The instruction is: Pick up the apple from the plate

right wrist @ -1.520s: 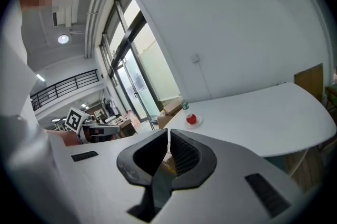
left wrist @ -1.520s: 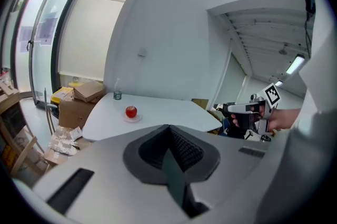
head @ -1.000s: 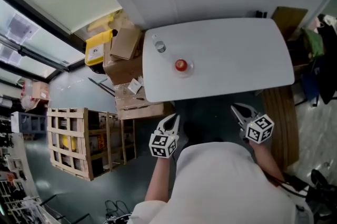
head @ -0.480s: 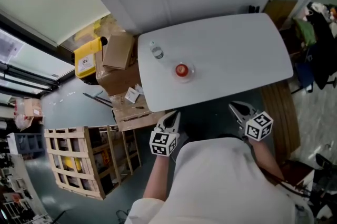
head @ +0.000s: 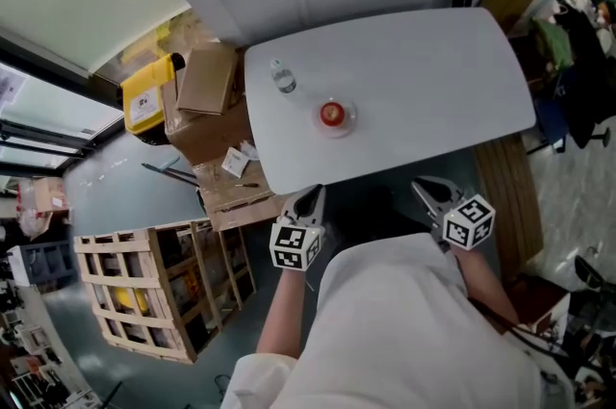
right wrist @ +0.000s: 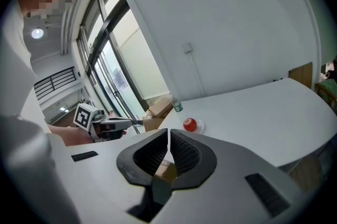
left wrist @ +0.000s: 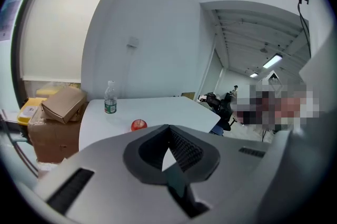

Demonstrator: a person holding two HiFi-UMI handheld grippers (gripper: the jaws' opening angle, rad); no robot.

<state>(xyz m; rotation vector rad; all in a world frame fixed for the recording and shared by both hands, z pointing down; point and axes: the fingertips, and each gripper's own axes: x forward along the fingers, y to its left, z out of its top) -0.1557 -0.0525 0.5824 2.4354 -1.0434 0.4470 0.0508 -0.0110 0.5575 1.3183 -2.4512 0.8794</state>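
A red apple (head: 331,114) sits on a small clear plate (head: 346,122) near the middle-left of the white table (head: 433,99). Both grippers hang short of the table's near edge, well away from the apple. My left gripper (head: 310,199) is shut and empty, pointing at the table. My right gripper (head: 427,191) is shut too, with nothing in it. In the left gripper view the apple (left wrist: 139,124) shows just above the closed jaws. In the right gripper view the apple (right wrist: 190,124) and plate (right wrist: 199,126) lie beyond the jaw tips, with the left gripper (right wrist: 118,124) at the left.
A clear water bottle (head: 282,78) stands on the table behind and left of the apple. Cardboard boxes (head: 207,80) and a yellow container (head: 146,94) crowd the floor left of the table, with a wooden crate (head: 144,287) nearer. A wooden bench (head: 500,195) stands at the right.
Both grippers have moved forward, closer to the table's near edge. Their jaws have stayed shut, and the apple and bottle have not moved.
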